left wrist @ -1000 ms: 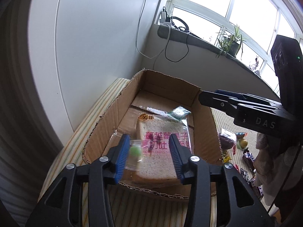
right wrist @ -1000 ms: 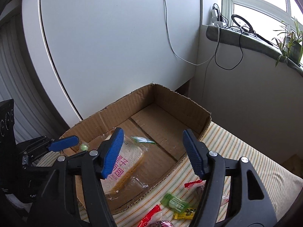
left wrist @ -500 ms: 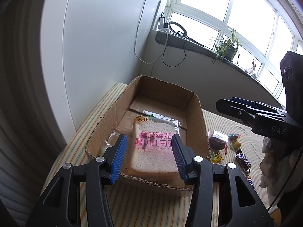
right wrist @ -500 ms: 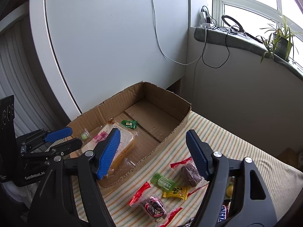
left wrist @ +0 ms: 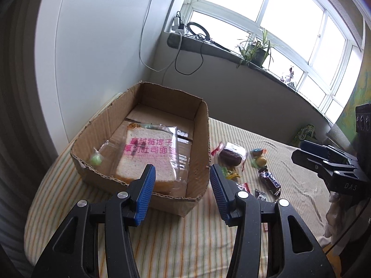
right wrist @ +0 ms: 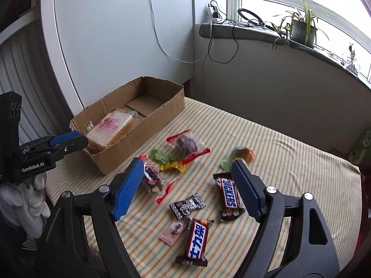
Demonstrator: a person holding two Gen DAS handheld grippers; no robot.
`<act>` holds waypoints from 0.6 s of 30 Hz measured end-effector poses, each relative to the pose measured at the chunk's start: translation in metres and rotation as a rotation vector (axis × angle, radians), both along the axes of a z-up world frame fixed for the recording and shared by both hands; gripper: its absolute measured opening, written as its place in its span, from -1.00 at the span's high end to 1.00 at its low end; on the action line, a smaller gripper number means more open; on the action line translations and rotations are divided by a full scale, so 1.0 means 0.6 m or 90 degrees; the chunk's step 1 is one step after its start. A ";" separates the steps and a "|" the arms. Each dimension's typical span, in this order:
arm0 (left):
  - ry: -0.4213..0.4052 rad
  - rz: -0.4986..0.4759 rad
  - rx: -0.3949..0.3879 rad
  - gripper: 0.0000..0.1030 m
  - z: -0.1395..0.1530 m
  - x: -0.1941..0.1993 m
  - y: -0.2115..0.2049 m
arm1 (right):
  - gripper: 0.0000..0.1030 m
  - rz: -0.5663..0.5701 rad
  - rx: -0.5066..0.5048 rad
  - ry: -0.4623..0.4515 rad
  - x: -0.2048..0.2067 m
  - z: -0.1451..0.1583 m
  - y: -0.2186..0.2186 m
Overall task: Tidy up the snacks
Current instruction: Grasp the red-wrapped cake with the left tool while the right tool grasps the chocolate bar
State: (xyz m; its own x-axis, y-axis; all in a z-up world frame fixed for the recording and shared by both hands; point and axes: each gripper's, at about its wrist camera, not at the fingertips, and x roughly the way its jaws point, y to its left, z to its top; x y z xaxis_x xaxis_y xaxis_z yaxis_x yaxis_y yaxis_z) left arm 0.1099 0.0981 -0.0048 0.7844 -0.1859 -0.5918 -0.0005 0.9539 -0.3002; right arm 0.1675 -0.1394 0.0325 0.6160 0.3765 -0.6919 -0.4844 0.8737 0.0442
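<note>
The brown cardboard box already holds the wrapped toast slice. The empty right gripper, its jaws just widened, hovers over loose wrapped candies beside the box; next, pick the brown Snickers bar. The left gripper stays half-open, empty.

- My right gripper hangs above the striped bed, jaws just widened, nothing between them.
- Snickers bar by the right finger.
- Cardboard box at ten o'clock holds packaged bread.
</note>
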 end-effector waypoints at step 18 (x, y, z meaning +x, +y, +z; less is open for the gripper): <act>0.080 -0.105 -0.006 -0.02 -0.057 0.015 -0.148 | -0.56 -0.034 -0.037 0.076 -0.060 -0.124 -0.055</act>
State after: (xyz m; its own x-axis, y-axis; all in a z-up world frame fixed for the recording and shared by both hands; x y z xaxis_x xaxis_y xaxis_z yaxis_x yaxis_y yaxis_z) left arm 0.1192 0.0091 -0.0388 0.6634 -0.3122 -0.6801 0.1177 0.9411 -0.3171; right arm 0.1317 -0.1725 -0.0419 0.5453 0.3026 -0.7817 -0.4319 0.9007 0.0474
